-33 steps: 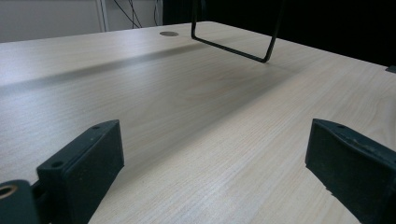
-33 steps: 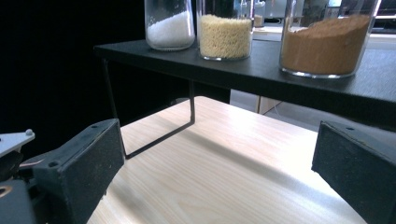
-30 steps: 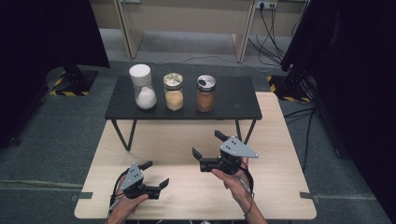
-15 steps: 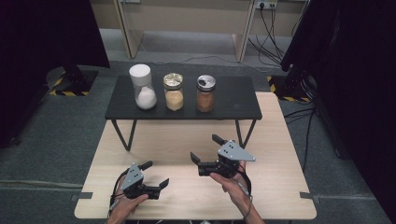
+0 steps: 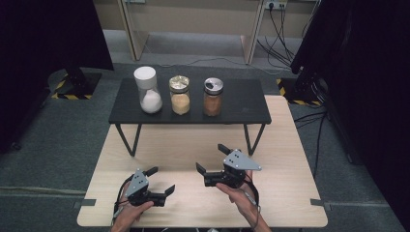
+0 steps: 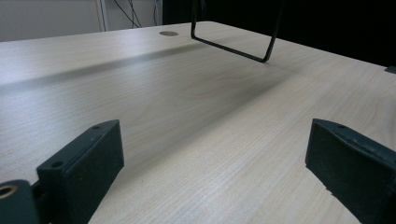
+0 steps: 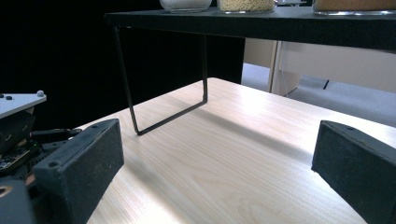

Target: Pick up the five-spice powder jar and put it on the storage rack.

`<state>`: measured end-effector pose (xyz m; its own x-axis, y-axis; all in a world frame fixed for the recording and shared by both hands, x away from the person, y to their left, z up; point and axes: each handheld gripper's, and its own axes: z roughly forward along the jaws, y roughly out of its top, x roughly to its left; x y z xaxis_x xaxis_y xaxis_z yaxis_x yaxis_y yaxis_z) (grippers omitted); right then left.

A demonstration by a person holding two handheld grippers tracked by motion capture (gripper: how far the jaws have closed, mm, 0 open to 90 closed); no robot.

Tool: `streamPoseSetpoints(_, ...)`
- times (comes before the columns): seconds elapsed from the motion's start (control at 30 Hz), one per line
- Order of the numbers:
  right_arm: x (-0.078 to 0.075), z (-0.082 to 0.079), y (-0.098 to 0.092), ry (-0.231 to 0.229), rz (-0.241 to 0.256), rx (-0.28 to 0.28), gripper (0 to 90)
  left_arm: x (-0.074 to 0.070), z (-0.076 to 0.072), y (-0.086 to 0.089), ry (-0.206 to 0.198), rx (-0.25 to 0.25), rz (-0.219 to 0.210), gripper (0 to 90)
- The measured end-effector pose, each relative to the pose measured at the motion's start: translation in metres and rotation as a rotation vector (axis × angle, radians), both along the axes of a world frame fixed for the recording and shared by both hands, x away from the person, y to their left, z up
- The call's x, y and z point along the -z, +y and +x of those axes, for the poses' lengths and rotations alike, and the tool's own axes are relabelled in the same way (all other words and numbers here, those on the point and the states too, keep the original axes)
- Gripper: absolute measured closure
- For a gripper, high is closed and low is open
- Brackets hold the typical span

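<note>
Three jars stand in a row on a black shelf point(image 5: 241, 104): a white-lidded jar of white powder point(image 5: 147, 92), a gold-lidded jar of yellow grains point(image 5: 180, 96) and a silver-lidded jar of brown powder point(image 5: 212, 98). In front of the shelf, on the wooden table point(image 5: 280, 145), a person's hands hold both grippers. My left gripper point(image 5: 162, 180) is open and empty, low at the near left. My right gripper point(image 5: 211, 158) is open and empty near the middle and points left. Bare wood lies between the jaws in the left gripper view point(image 6: 215, 154) and the right gripper view point(image 7: 219, 158).
The shelf stands on thin black wire legs point(image 7: 163, 116) point(image 6: 233, 46) and its underside point(image 7: 280, 28) hangs above my right gripper's line of sight. The left gripper point(image 7: 18, 121) shows at the left edge of the right gripper view. Dark curtains and cables ring the table.
My right gripper has drifted slightly toward the person and to the left. The left gripper has stayed where it was.
</note>
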<state>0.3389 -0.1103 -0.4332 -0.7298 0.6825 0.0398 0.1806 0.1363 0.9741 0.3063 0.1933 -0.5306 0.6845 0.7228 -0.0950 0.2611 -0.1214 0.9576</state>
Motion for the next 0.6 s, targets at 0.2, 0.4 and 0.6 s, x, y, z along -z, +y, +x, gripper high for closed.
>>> streamPoseSetpoints(0.2,0.004,-0.001,0.0,0.006,-0.004,-0.002,2.3,0.0,0.0,0.0,0.0,0.0,0.0,3.7)
streamPoseSetpoints(0.4,0.012,-0.003,0.003,0.018,-0.016,-0.01,2.3,0.0,0.0,0.0,0.0,0.001,0.0,3.7)
streamPoseSetpoints(0.6,0.021,-0.004,0.005,0.031,-0.031,-0.017,2.3,0.0,0.0,0.0,0.0,0.001,0.0,3.7)
